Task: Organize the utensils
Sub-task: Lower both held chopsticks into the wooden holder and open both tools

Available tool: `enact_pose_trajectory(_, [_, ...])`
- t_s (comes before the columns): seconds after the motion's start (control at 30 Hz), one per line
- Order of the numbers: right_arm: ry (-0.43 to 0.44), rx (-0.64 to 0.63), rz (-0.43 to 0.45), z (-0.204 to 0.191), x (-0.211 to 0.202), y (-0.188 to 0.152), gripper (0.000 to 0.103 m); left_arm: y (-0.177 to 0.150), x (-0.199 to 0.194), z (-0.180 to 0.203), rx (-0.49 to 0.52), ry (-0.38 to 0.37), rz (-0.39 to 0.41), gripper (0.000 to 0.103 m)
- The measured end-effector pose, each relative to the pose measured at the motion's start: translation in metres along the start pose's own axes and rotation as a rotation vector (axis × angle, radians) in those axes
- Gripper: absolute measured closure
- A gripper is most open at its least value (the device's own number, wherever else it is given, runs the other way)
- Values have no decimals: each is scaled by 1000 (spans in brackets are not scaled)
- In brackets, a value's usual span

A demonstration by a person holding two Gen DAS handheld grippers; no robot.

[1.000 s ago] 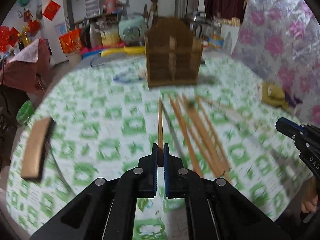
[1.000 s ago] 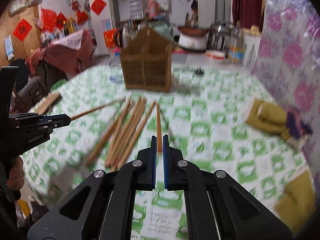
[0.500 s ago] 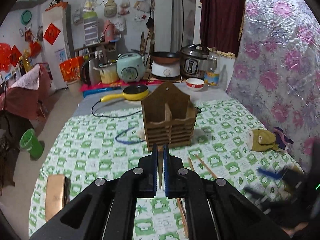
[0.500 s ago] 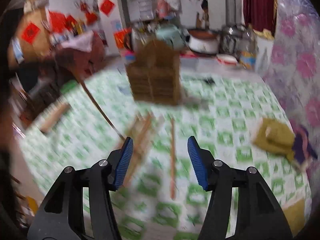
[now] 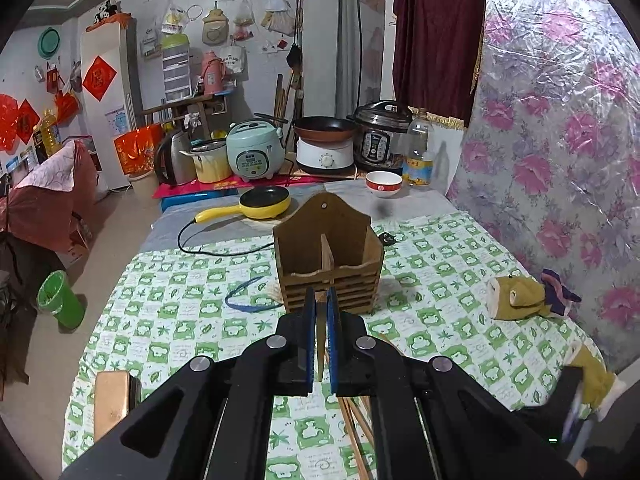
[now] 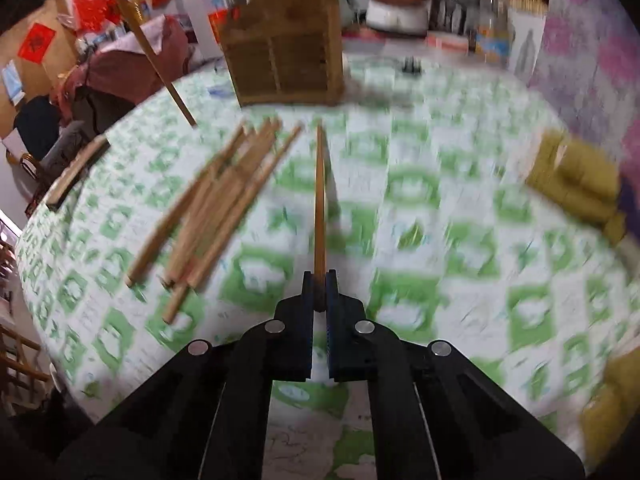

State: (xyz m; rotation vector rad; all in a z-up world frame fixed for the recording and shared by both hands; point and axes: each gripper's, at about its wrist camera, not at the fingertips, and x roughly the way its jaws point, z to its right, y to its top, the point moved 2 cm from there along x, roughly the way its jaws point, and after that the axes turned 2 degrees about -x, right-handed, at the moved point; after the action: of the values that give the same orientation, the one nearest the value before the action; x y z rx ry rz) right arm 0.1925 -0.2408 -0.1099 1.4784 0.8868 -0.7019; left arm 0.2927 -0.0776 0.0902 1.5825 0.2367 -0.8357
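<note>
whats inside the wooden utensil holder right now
In the left wrist view, the wooden holder shows two compartments split by a center divider. No utensils stick up out of either. The front wall hides the bottoms, so anything short inside can't be seen.

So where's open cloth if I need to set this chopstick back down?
Bare green-checked tablecloth lies between the held wooden chopstick and the olive plush toy. Crowded left: the loose chopstick pile. The brown slatted utensil holder closes the far side.

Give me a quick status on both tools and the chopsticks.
Left tool shut on one chopstick, facing the wooden holder. Right tool shut on another chopstick. Loose chopsticks on table; nothing blocking the holder.
</note>
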Motion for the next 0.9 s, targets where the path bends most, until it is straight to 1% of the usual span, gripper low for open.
enact_pose_trajectory(0.03, [-11,-13,27,-1,-8,7,97,3,-1,0,1,4,5,97])
enact_pose_trajectory(0.07, [-20,-27,70,-2,-20,20,97,7,-2,0,2,6,11,97])
enact_pose_trajectory(0.13, [-22,-36,128,-1,-38,43,97,20,-5,1,1,6,32,97])
enact_pose_trajectory(0.2, [-18,-47,201,-1,-58,77,97,35,-10,3,4,5,59,97])
enact_pose_trajectory(0.33, [8,-61,286,-6,-83,136,97,66,-15,8,14,13,104,97])
enact_pose_trajectory(0.43, [20,-72,315,-10,-87,171,97,88,-11,8,5,16,127,97])
enact_pose_trajectory(0.47, [22,-78,334,-13,-90,188,97,96,-7,7,-3,16,131,97])
enact_pose_trajectory(0.53, [21,-82,360,-16,-95,204,97,106,0,5,-17,20,140,97])
enact_pose_trajectory(0.63, [18,-76,406,-19,-98,237,97,117,17,-1,-44,23,147,97])
enact_pose_trajectory(0.73, [19,-63,402,-19,-83,255,97,120,39,-9,-66,23,140,97])
enact_pose_trajectory(0.8, [23,-48,372,-17,-65,258,96,114,60,-14,-82,28,127,97])
enact_pose_trajectory(0.83, [26,-41,350,-16,-52,258,96,109,70,-18,-89,39,133,96])
enact_pose_trajectory(0.87, [17,-34,316,-13,-35,257,95,104,78,-21,-89,54,136,87])
enact_pose_trajectory(0.9, [5,-30,287,-12,-21,255,92,97,90,-25,-88,83,128,68])
